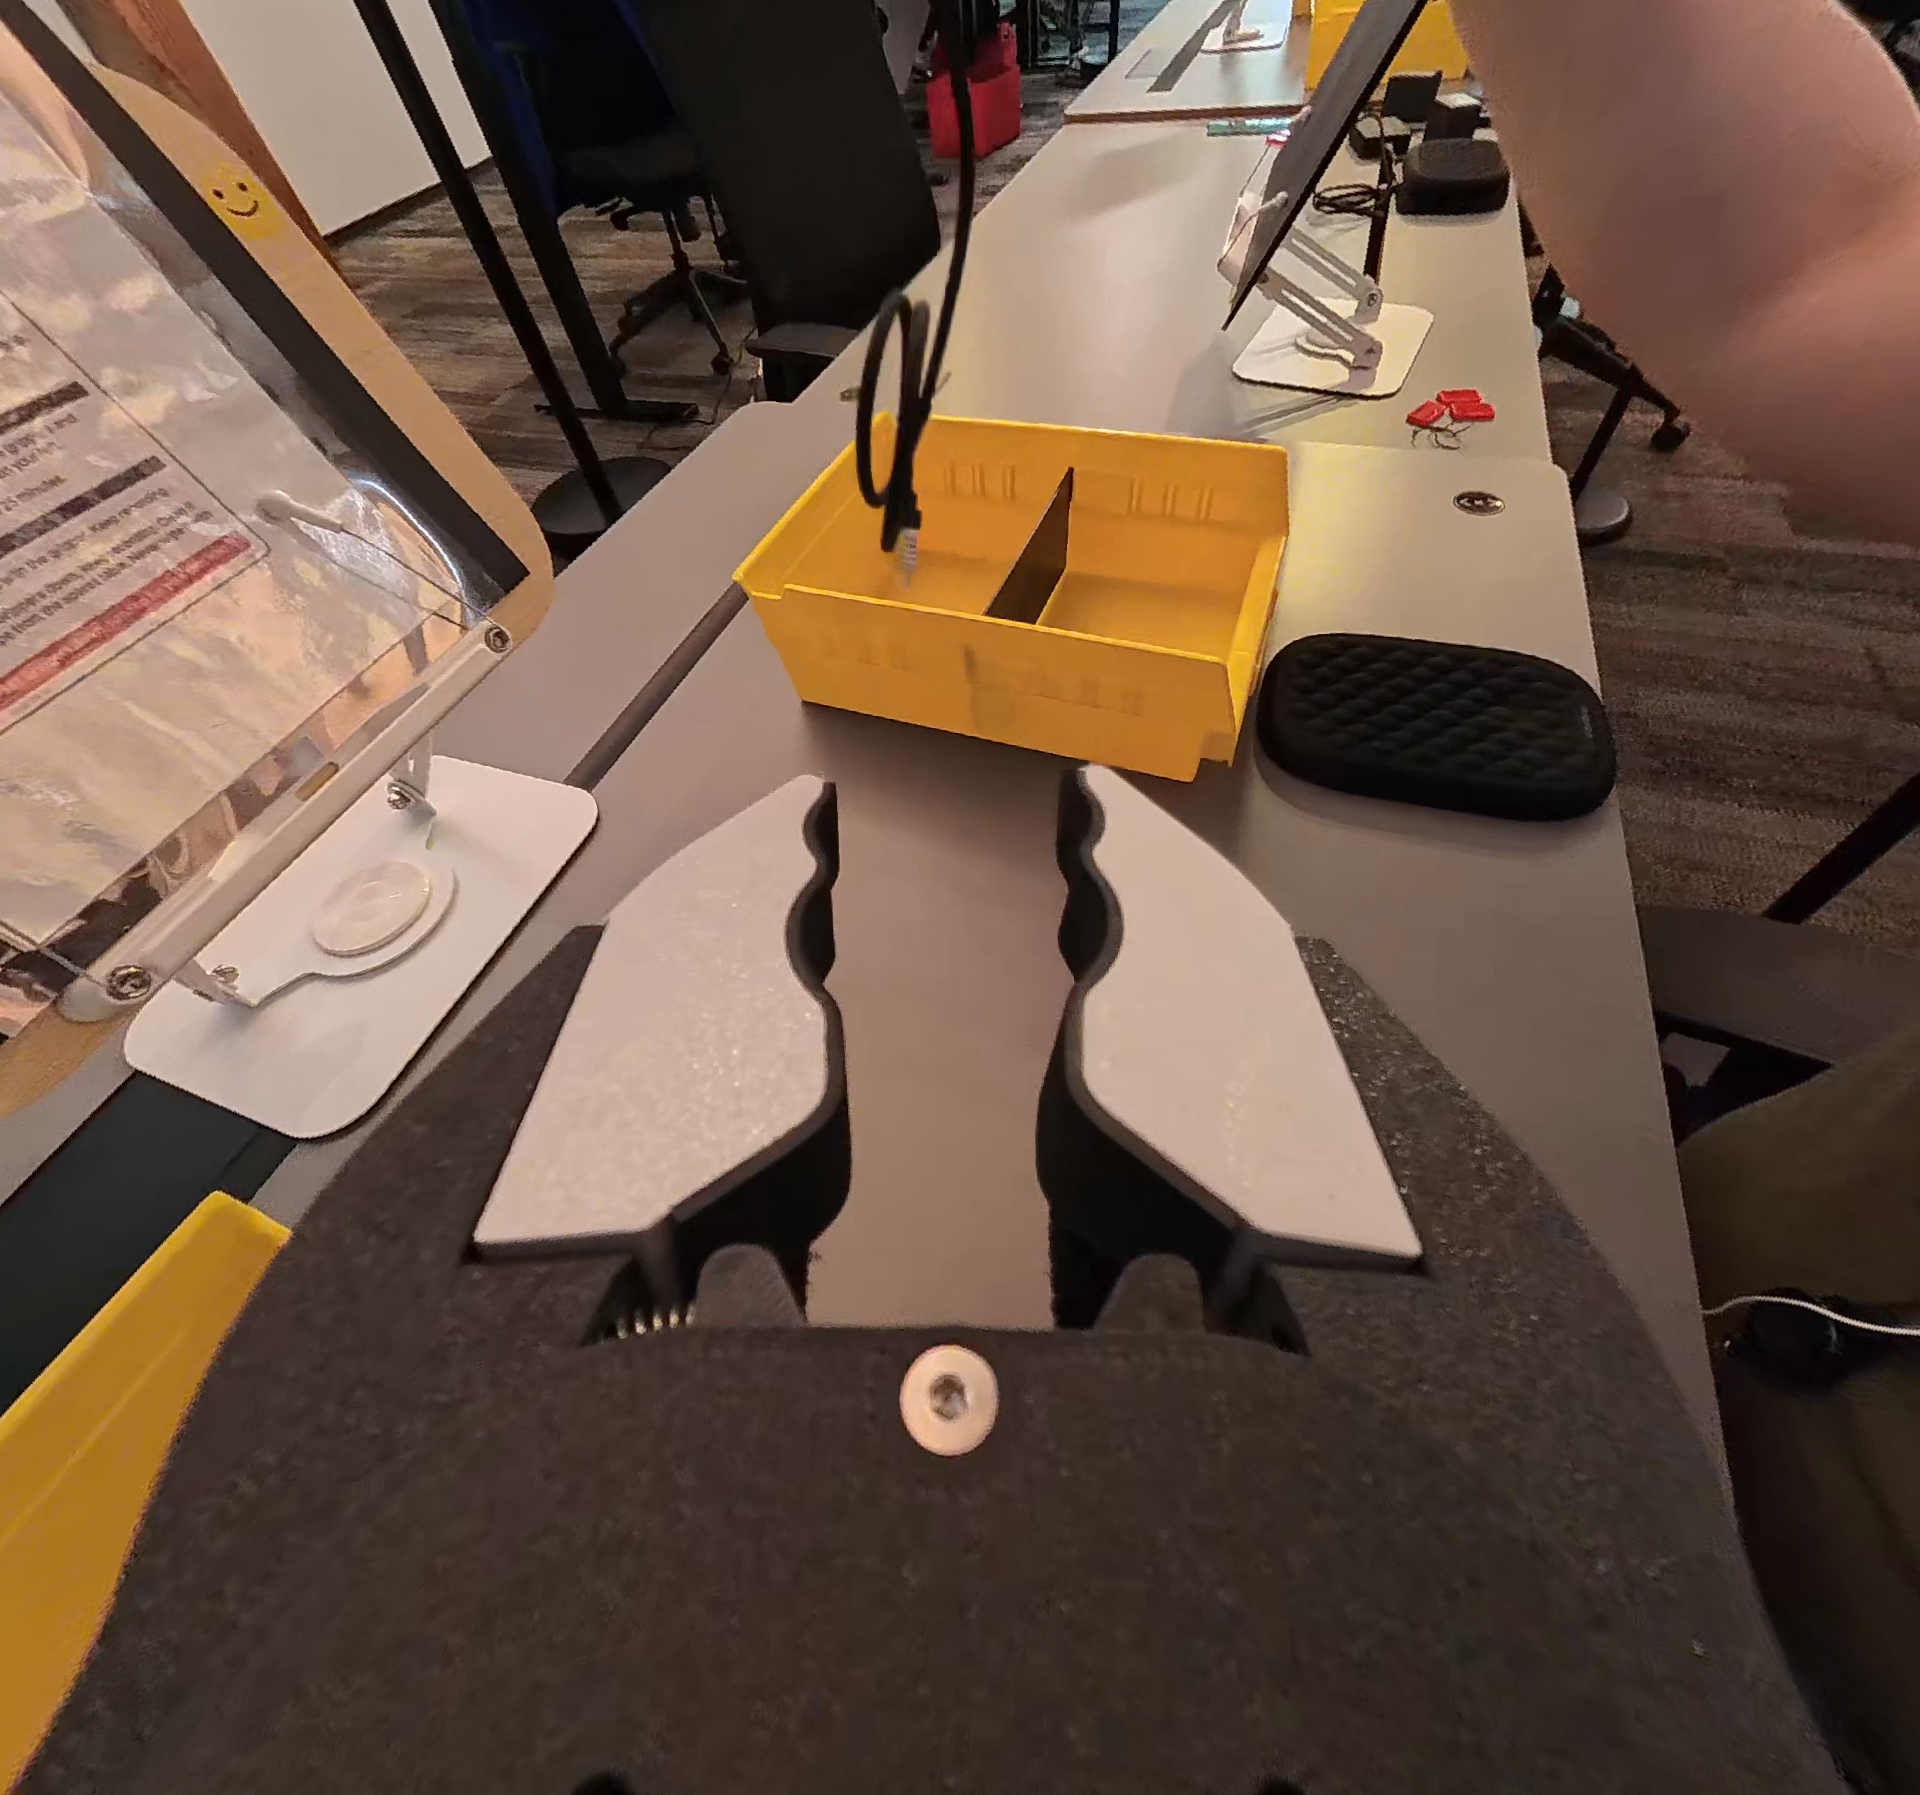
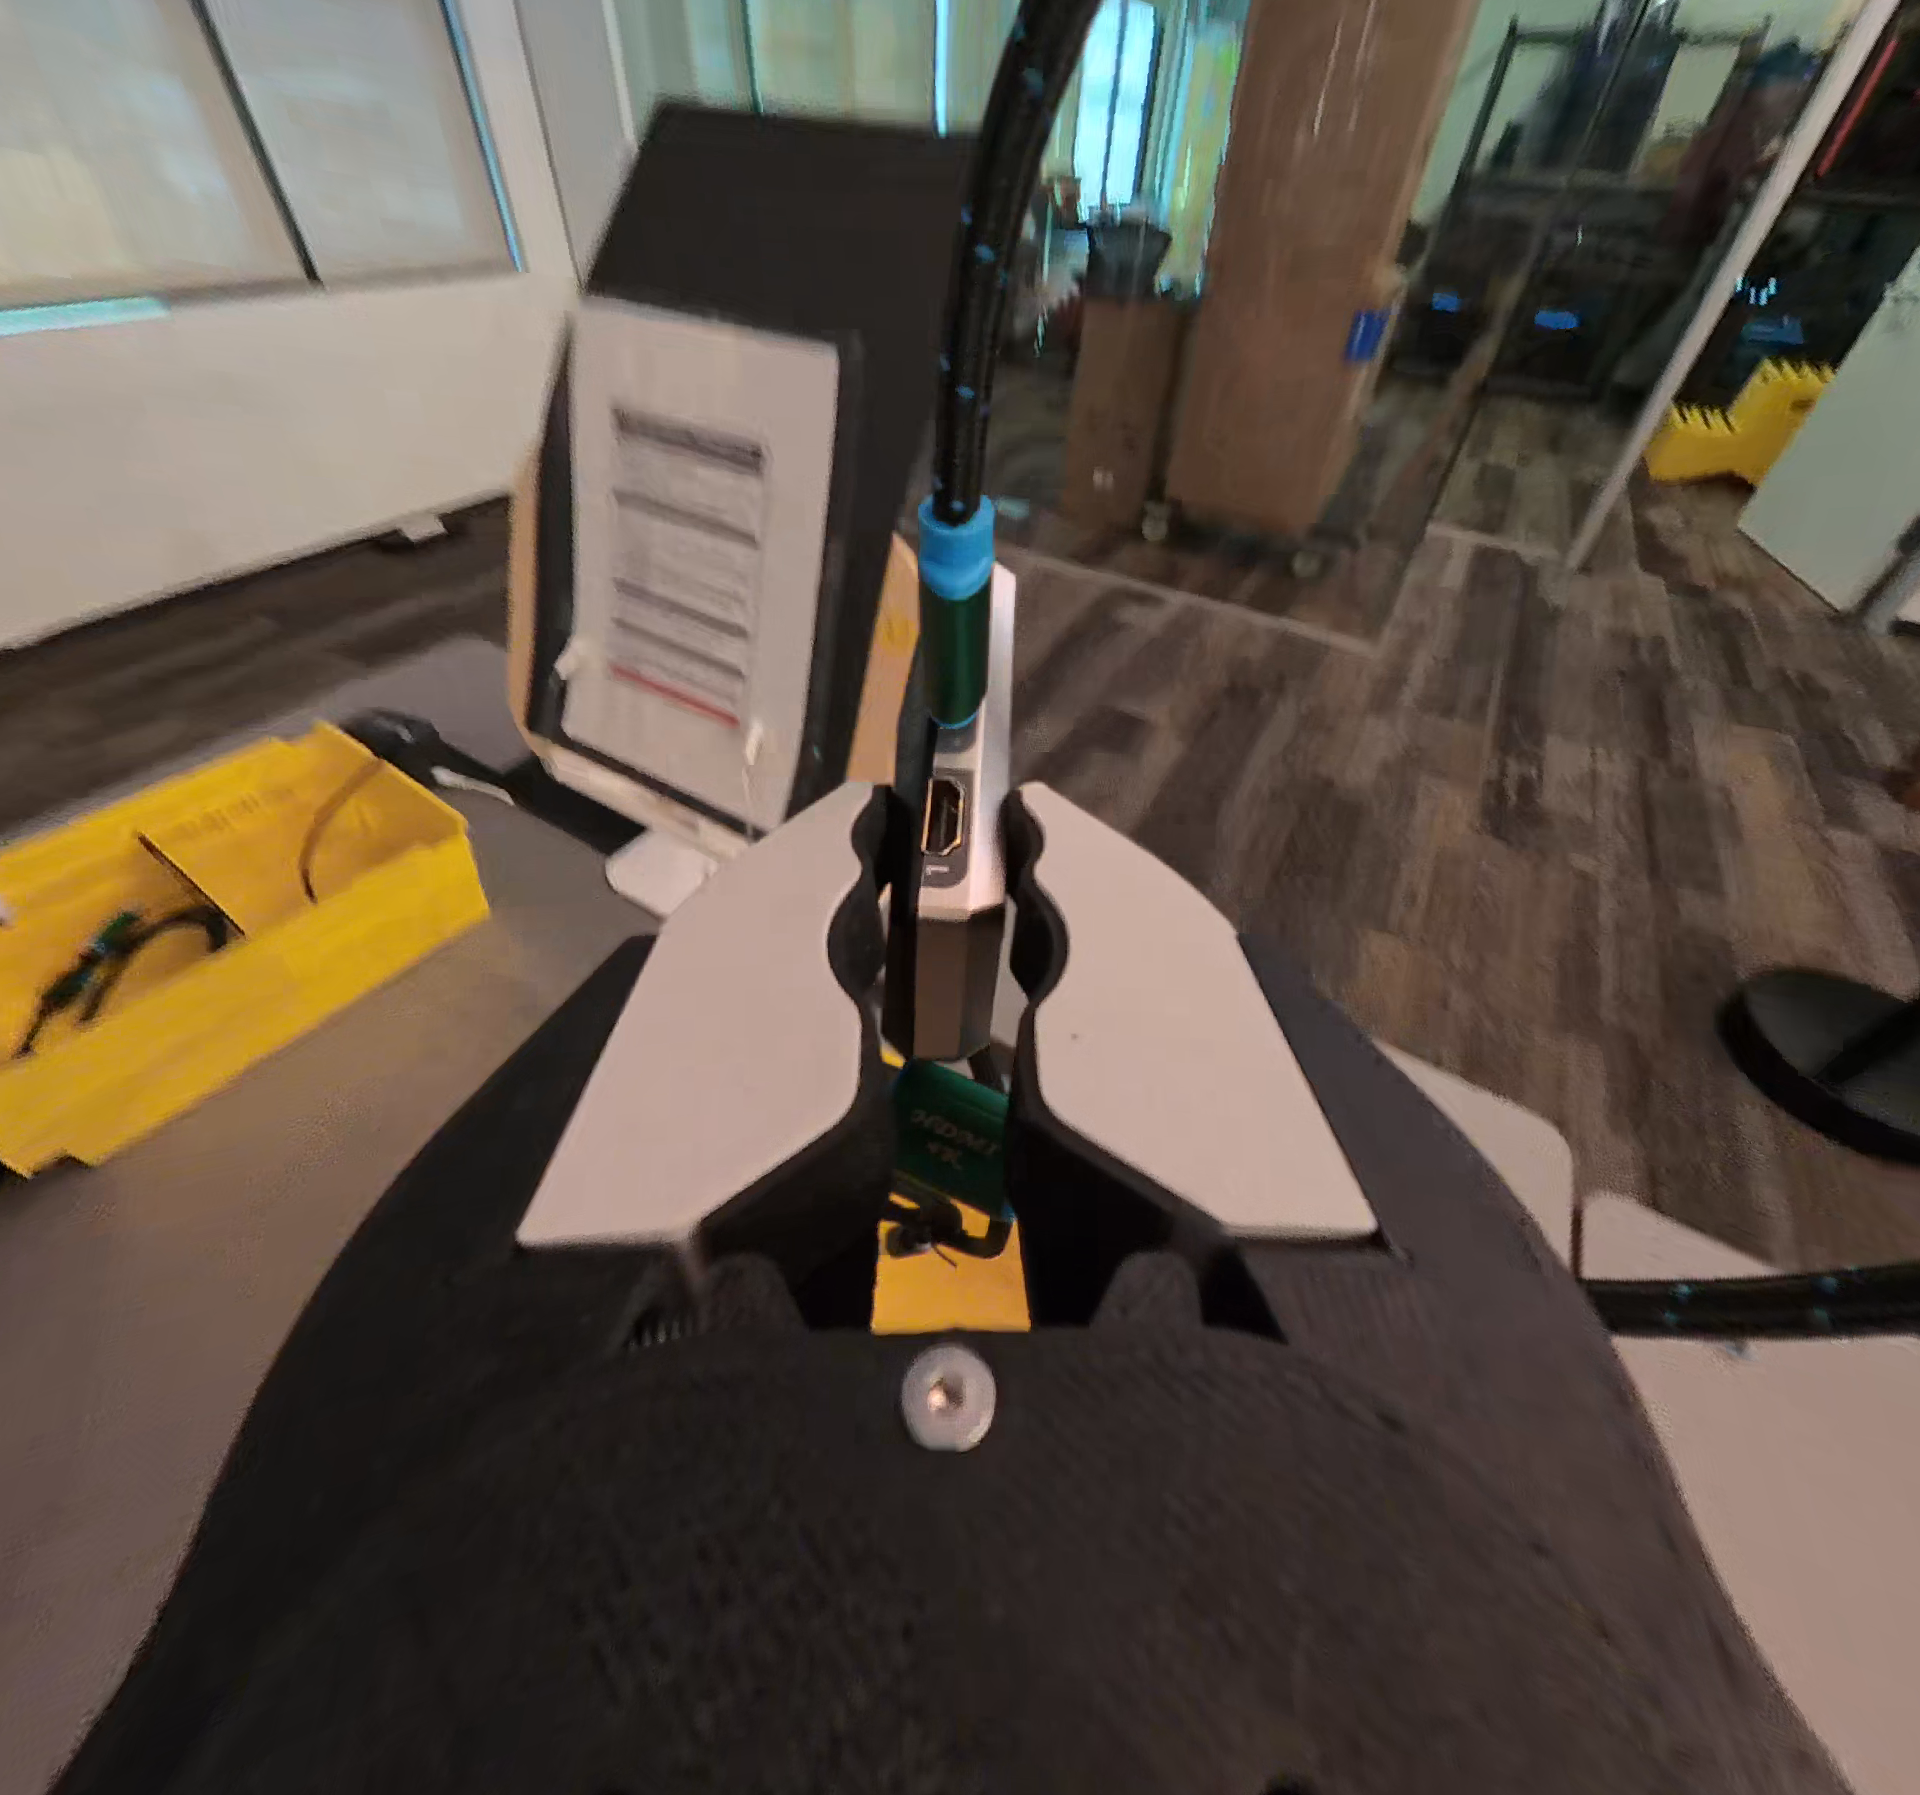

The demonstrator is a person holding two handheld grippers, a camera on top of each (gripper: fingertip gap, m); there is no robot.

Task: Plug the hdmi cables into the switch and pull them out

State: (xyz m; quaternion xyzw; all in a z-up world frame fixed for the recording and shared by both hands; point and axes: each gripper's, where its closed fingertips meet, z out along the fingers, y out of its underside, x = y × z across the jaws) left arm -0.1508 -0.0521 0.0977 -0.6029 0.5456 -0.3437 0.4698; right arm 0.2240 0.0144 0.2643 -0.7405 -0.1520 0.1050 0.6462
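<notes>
Between right gripper (image 2: 945, 872) fingers, switch (image 2: 961, 914) upright (port facing camera).

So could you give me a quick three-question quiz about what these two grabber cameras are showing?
1. True or false: the left gripper holds nothing.
2. What does the right gripper clamp? A) the switch B) a cup C) a pen
3. Fill in: a black cable dangles over the yellow ___.

Key: 1 true; 2 A; 3 bin.
</notes>
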